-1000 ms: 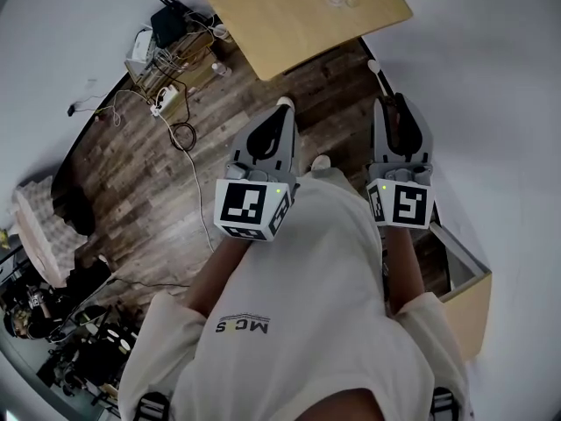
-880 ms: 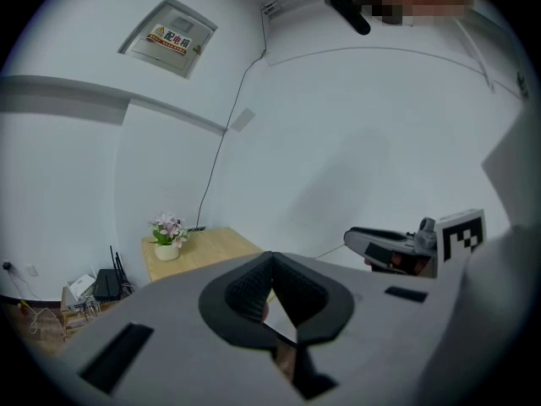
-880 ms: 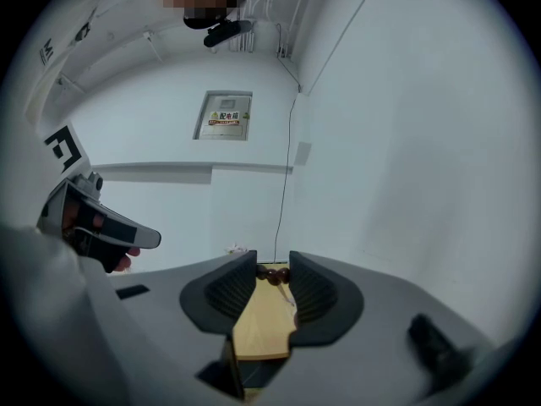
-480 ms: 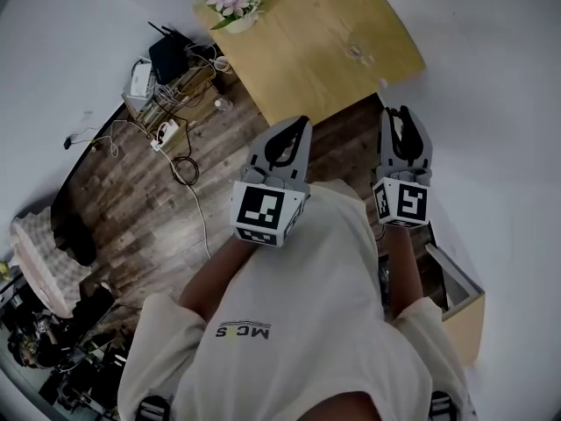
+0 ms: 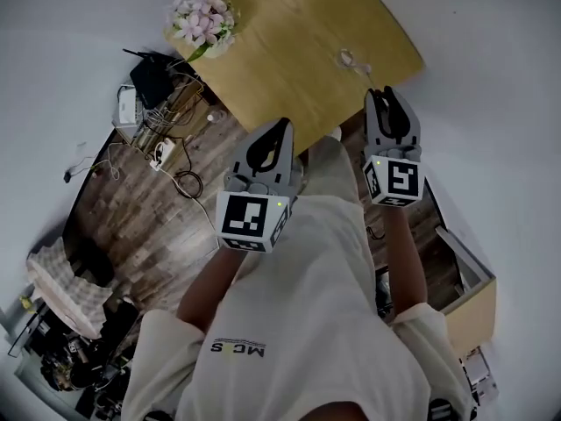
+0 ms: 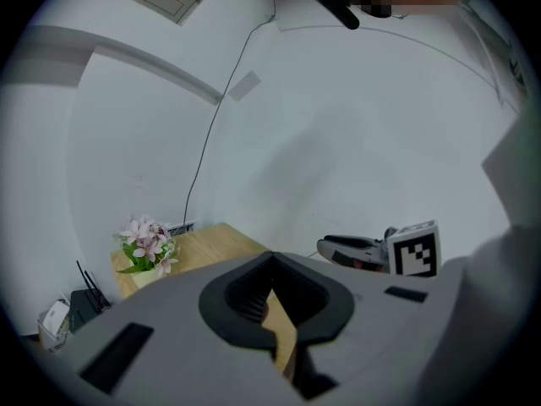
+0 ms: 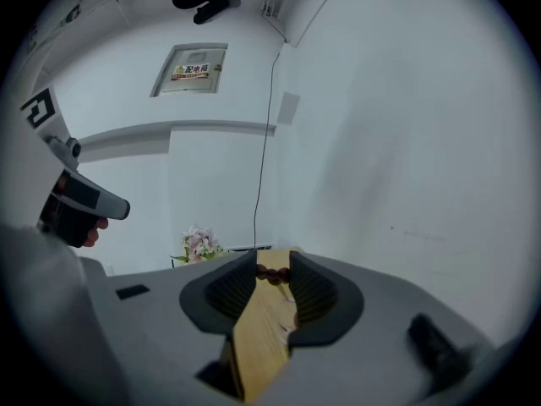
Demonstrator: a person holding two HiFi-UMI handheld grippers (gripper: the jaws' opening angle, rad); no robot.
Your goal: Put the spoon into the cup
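Observation:
A clear glass cup (image 5: 347,59) stands near the right edge of the wooden table (image 5: 289,42). A small pale thing (image 5: 365,70) lies just beside it, too small to tell as the spoon. My right gripper (image 5: 387,95) hovers at the table's near right edge, just short of the cup, open with only the tabletop (image 7: 262,328) showing between its pads. My left gripper (image 5: 283,125) is over the table's near edge, left of the cup, its fingertips meeting and nothing held. From the left gripper view the right gripper (image 6: 363,252) shows level at the right.
A pot of pink flowers (image 5: 203,23) stands at the table's far left corner. Cables and a power strip (image 5: 162,117) lie on the wood floor to the left. A wooden box (image 5: 465,301) is at the right, and a white wall runs behind the table.
Both grippers have travelled forward from over the floor to the table's near edge. The table, the flowers and the cup have drawn closer. Neither gripper's jaws have changed.

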